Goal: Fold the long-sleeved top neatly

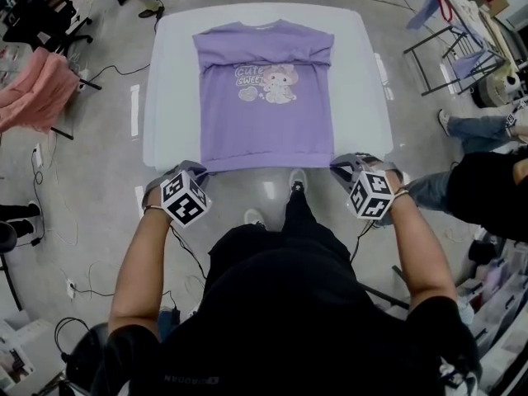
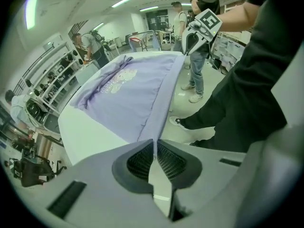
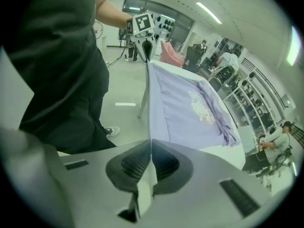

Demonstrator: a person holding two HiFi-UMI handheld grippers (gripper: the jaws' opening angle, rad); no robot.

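Top [image 1: 262, 106] flat on table [image 1: 169, 73], print up, collar at far edge, long axis running away from person. L gripper [image 1: 196, 172] pinches near-left hem corner, R gripper [image 1: 340, 167] pinches near-right corner; equally near. Next fold prob. hem twd collar.

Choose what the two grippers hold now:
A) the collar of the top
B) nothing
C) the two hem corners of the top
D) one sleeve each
C: the left gripper and the right gripper are each shut on a hem corner of the top.
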